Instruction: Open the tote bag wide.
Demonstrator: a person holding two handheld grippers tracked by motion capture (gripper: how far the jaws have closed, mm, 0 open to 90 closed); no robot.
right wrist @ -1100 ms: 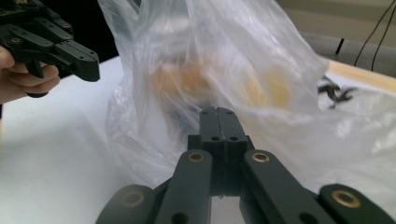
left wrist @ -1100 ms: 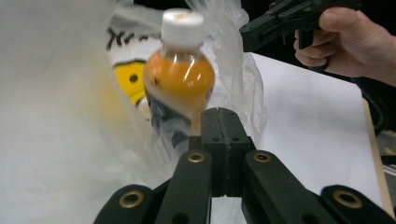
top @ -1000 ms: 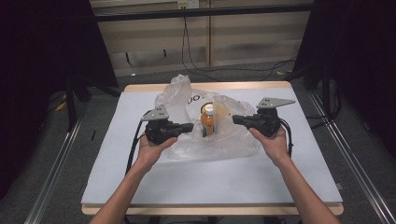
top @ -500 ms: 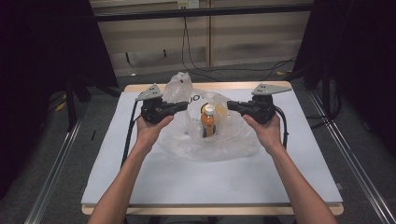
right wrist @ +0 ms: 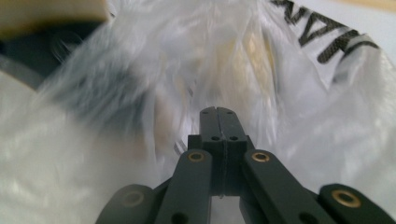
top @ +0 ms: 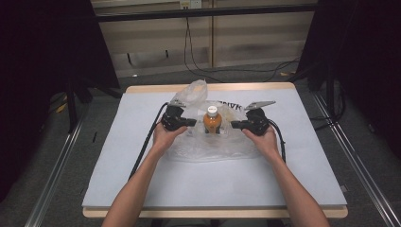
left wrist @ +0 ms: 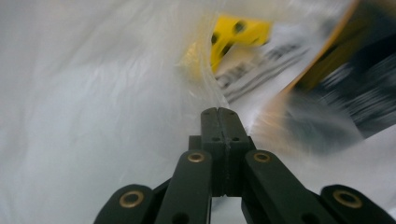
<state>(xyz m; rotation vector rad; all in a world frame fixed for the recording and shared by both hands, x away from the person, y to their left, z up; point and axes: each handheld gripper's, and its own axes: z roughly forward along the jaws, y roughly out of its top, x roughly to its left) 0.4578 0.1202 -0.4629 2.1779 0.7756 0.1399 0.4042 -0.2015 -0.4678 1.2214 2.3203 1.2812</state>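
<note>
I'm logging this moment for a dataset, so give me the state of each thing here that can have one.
Bottle: upright, capped, standing among the bag's plastic between the two grippers.
Bag: crumpled and spread on the table, pulled from both sides.
Left gripper: jaws shut, apparently pinching the bag.
Right gripper: jaws shut, apparently pinching the bag.

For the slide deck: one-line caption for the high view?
Left gripper and right gripper flank an upright orange white-capped bottle amid a crinkled clear plastic bag on a pale blue table.
</note>
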